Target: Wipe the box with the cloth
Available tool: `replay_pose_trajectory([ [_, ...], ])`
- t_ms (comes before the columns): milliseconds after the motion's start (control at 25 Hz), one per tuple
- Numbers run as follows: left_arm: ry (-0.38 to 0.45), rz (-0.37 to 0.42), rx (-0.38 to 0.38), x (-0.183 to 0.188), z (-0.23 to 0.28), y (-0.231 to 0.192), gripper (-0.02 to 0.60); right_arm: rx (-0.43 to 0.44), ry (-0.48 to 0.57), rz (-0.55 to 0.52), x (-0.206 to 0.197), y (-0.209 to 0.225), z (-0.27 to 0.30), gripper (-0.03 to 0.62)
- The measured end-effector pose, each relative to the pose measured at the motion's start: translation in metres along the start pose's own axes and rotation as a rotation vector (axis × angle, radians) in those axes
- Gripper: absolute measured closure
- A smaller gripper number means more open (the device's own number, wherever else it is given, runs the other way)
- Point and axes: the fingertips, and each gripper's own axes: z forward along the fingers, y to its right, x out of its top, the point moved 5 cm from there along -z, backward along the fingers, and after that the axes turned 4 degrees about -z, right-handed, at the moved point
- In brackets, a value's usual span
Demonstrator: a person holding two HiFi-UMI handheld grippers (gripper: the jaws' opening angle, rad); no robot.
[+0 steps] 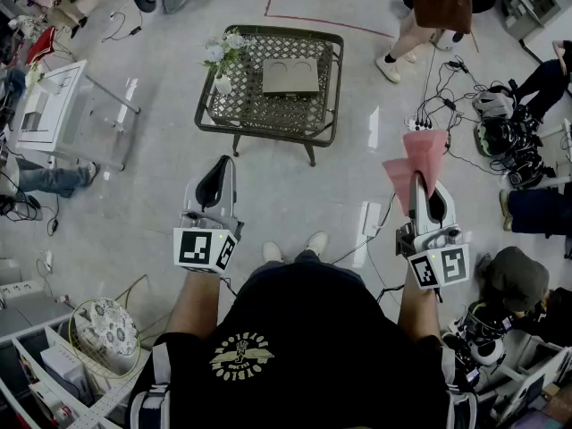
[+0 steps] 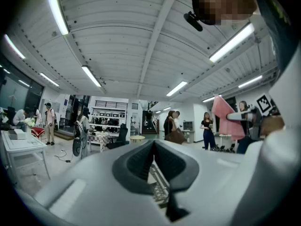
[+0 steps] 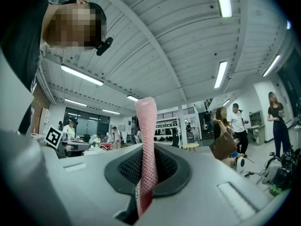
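— How many tools are seen?
— Two are counted: a left tool (image 1: pixel 218 166) and a right tool (image 1: pixel 420 184).
— And cloths and boxes?
— One pink cloth (image 1: pixel 418 155) and one box (image 1: pixel 290 76) are counted.
— What else is counted?
— One wicker counter (image 1: pixel 268 130), one vase (image 1: pixel 222 85) of flowers (image 1: pixel 223 48) and one brown bag (image 1: pixel 442 5) are noted. One pair of white shoes (image 1: pixel 295 247) is seen on the floor (image 1: pixel 161 164).

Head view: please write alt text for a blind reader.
A person's right gripper pinches a pink cloth; the left gripper is shut and empty. Ahead stands a wicker table carrying a flat box and a flower vase.
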Motion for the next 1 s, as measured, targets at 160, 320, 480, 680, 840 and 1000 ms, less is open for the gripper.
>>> replay_pose_trajectory([
  [160,0.012,0.024,-0.009,0.006,0.008,0.005,0.581,0.011,-0.013,-0.001,-0.003,-0.001,0.007,0.577],
  [320,0.009,0.052,-0.012,0.009,0.027,0.011,0.581,0.032,-0.033,0.012,-0.012,-0.002,0.026,0.577],
  [480,0.028,0.115,-0.011,0.017,0.045,0.027,0.581,0.047,-0.024,-0.007,-0.015,0.002,0.044,0.577],
  [680,0.035,0.142,0.018,0.028,0.059,0.039,0.581,0.094,-0.001,0.011,-0.016,0.013,0.059,0.577],
  [840,0.048,0.178,0.061,0.027,0.065,0.047,0.581,0.149,0.008,0.04,-0.022,0.021,0.066,0.577],
  [1000,0.013,0.184,0.087,0.022,0.067,0.06,0.581,0.177,0.012,0.053,-0.027,0.033,0.067,0.577],
])
